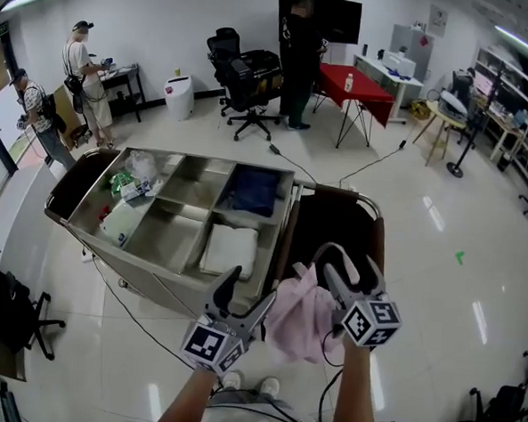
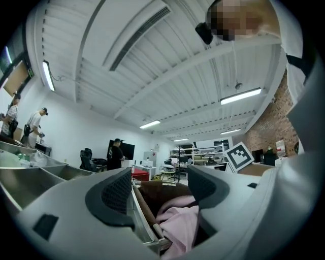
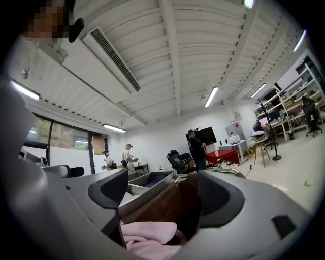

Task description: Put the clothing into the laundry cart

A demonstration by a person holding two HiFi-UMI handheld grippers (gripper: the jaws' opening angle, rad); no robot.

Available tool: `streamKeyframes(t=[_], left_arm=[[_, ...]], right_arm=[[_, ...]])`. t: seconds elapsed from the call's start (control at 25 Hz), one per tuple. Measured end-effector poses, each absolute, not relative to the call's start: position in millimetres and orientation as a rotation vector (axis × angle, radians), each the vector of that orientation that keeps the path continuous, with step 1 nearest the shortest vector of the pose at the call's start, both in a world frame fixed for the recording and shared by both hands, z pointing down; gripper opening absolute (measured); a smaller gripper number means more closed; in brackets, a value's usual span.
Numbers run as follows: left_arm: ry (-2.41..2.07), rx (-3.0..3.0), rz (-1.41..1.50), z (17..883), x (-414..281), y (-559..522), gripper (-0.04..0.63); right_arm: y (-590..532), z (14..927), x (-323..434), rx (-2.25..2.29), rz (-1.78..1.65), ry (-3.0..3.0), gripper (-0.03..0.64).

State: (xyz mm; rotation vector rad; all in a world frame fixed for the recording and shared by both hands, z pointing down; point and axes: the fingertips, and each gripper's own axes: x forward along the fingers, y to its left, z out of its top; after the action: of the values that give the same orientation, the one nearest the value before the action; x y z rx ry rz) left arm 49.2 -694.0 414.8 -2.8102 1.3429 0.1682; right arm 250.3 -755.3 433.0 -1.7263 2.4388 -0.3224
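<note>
The pink garment [image 1: 300, 322] lies draped over the near rim of the cart's brown bag [image 1: 335, 221]. Your left gripper [image 1: 248, 289] is just beside it, jaws apart, with cloth showing between them but not clamped. Your right gripper [image 1: 341, 268] is over it, jaws wide apart too, gripping nothing. The steel tray [image 1: 205, 159] adjoins the bag on the left.

The dark brown cloth bag [image 1: 335, 221] on the cart's right end gapes open, and its far part is free for a tool to pass down. A crumpled pink garment [image 1: 297, 319] covers the near rim, between the left tool [image 1: 245, 294] and the right tool [image 1: 349, 272]. The partitioned steel tray [image 1: 285, 225] walls off the bag's left side, and a curved rail [image 1: 354, 195] bounds its far end.
</note>
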Motion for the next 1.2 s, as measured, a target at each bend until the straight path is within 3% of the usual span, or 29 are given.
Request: streamKeyframes(t=[0.56, 1.2], left_arm=[[1.275, -2.752, 0.136, 399.0, 52.8, -715.5, 0.325], [1.34, -2.73, 0.118, 427.8, -1.2, -722.2, 0.325]], right_arm=[[-687.8, 389.5, 246.4, -1.925, 0.15, 2.212, 0.453], [-692.3, 404.0, 183.2, -1.978, 0.18, 2.321, 0.436]])
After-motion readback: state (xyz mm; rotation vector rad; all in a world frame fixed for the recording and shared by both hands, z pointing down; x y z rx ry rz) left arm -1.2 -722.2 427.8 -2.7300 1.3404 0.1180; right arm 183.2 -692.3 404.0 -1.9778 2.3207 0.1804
